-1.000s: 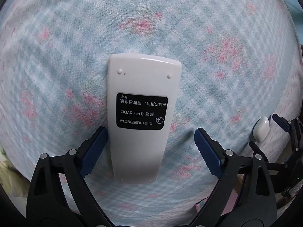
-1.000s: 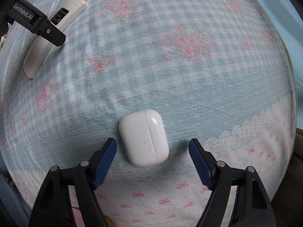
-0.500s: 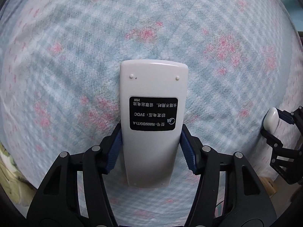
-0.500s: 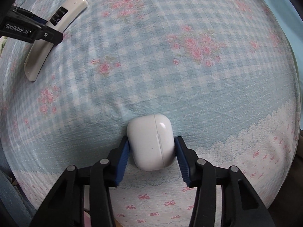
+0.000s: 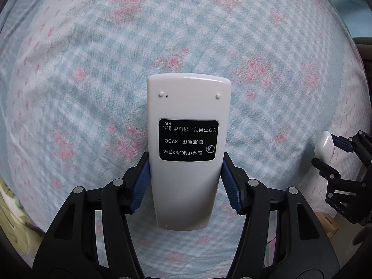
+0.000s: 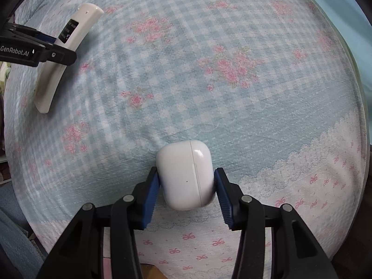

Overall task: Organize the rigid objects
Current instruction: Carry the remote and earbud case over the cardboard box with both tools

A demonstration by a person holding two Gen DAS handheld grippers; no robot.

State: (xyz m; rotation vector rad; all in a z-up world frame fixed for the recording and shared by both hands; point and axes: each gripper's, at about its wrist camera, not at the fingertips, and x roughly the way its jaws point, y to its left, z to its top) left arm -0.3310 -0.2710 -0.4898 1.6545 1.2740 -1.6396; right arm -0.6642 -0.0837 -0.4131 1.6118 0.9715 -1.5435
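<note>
While both grippers point down over the bedsheet (image 5: 97, 74), each one is clenched on its own white item. Left gripper (image 5: 186, 181): blue pads (image 5: 141, 183) press the two long edges of a white remote control (image 5: 188, 107), gripped along its lower half, back face toward the camera, black label with white print readable upside down, two small bumps near the far end. Its jaws have just been closing, with the remote between them. From the right wrist view the same remote (image 6: 76, 23) shows at upper left, clamped across its middle by the left gripper's black finger, lifted clear of the cloth. Right gripper (image 6: 186, 190): pads (image 6: 151, 195) squeeze the sides of a white earbud case (image 6: 183, 174), lid seam running lengthwise, a tiny dot on its front face. From the left wrist view the case (image 5: 324, 146) sits at the right edge, pinched in the right gripper's black fingers. Sheet is pale blue check with pink flower clusters; a white lace-print border with pink bows (image 6: 313, 181) runs along the near edge.
</note>
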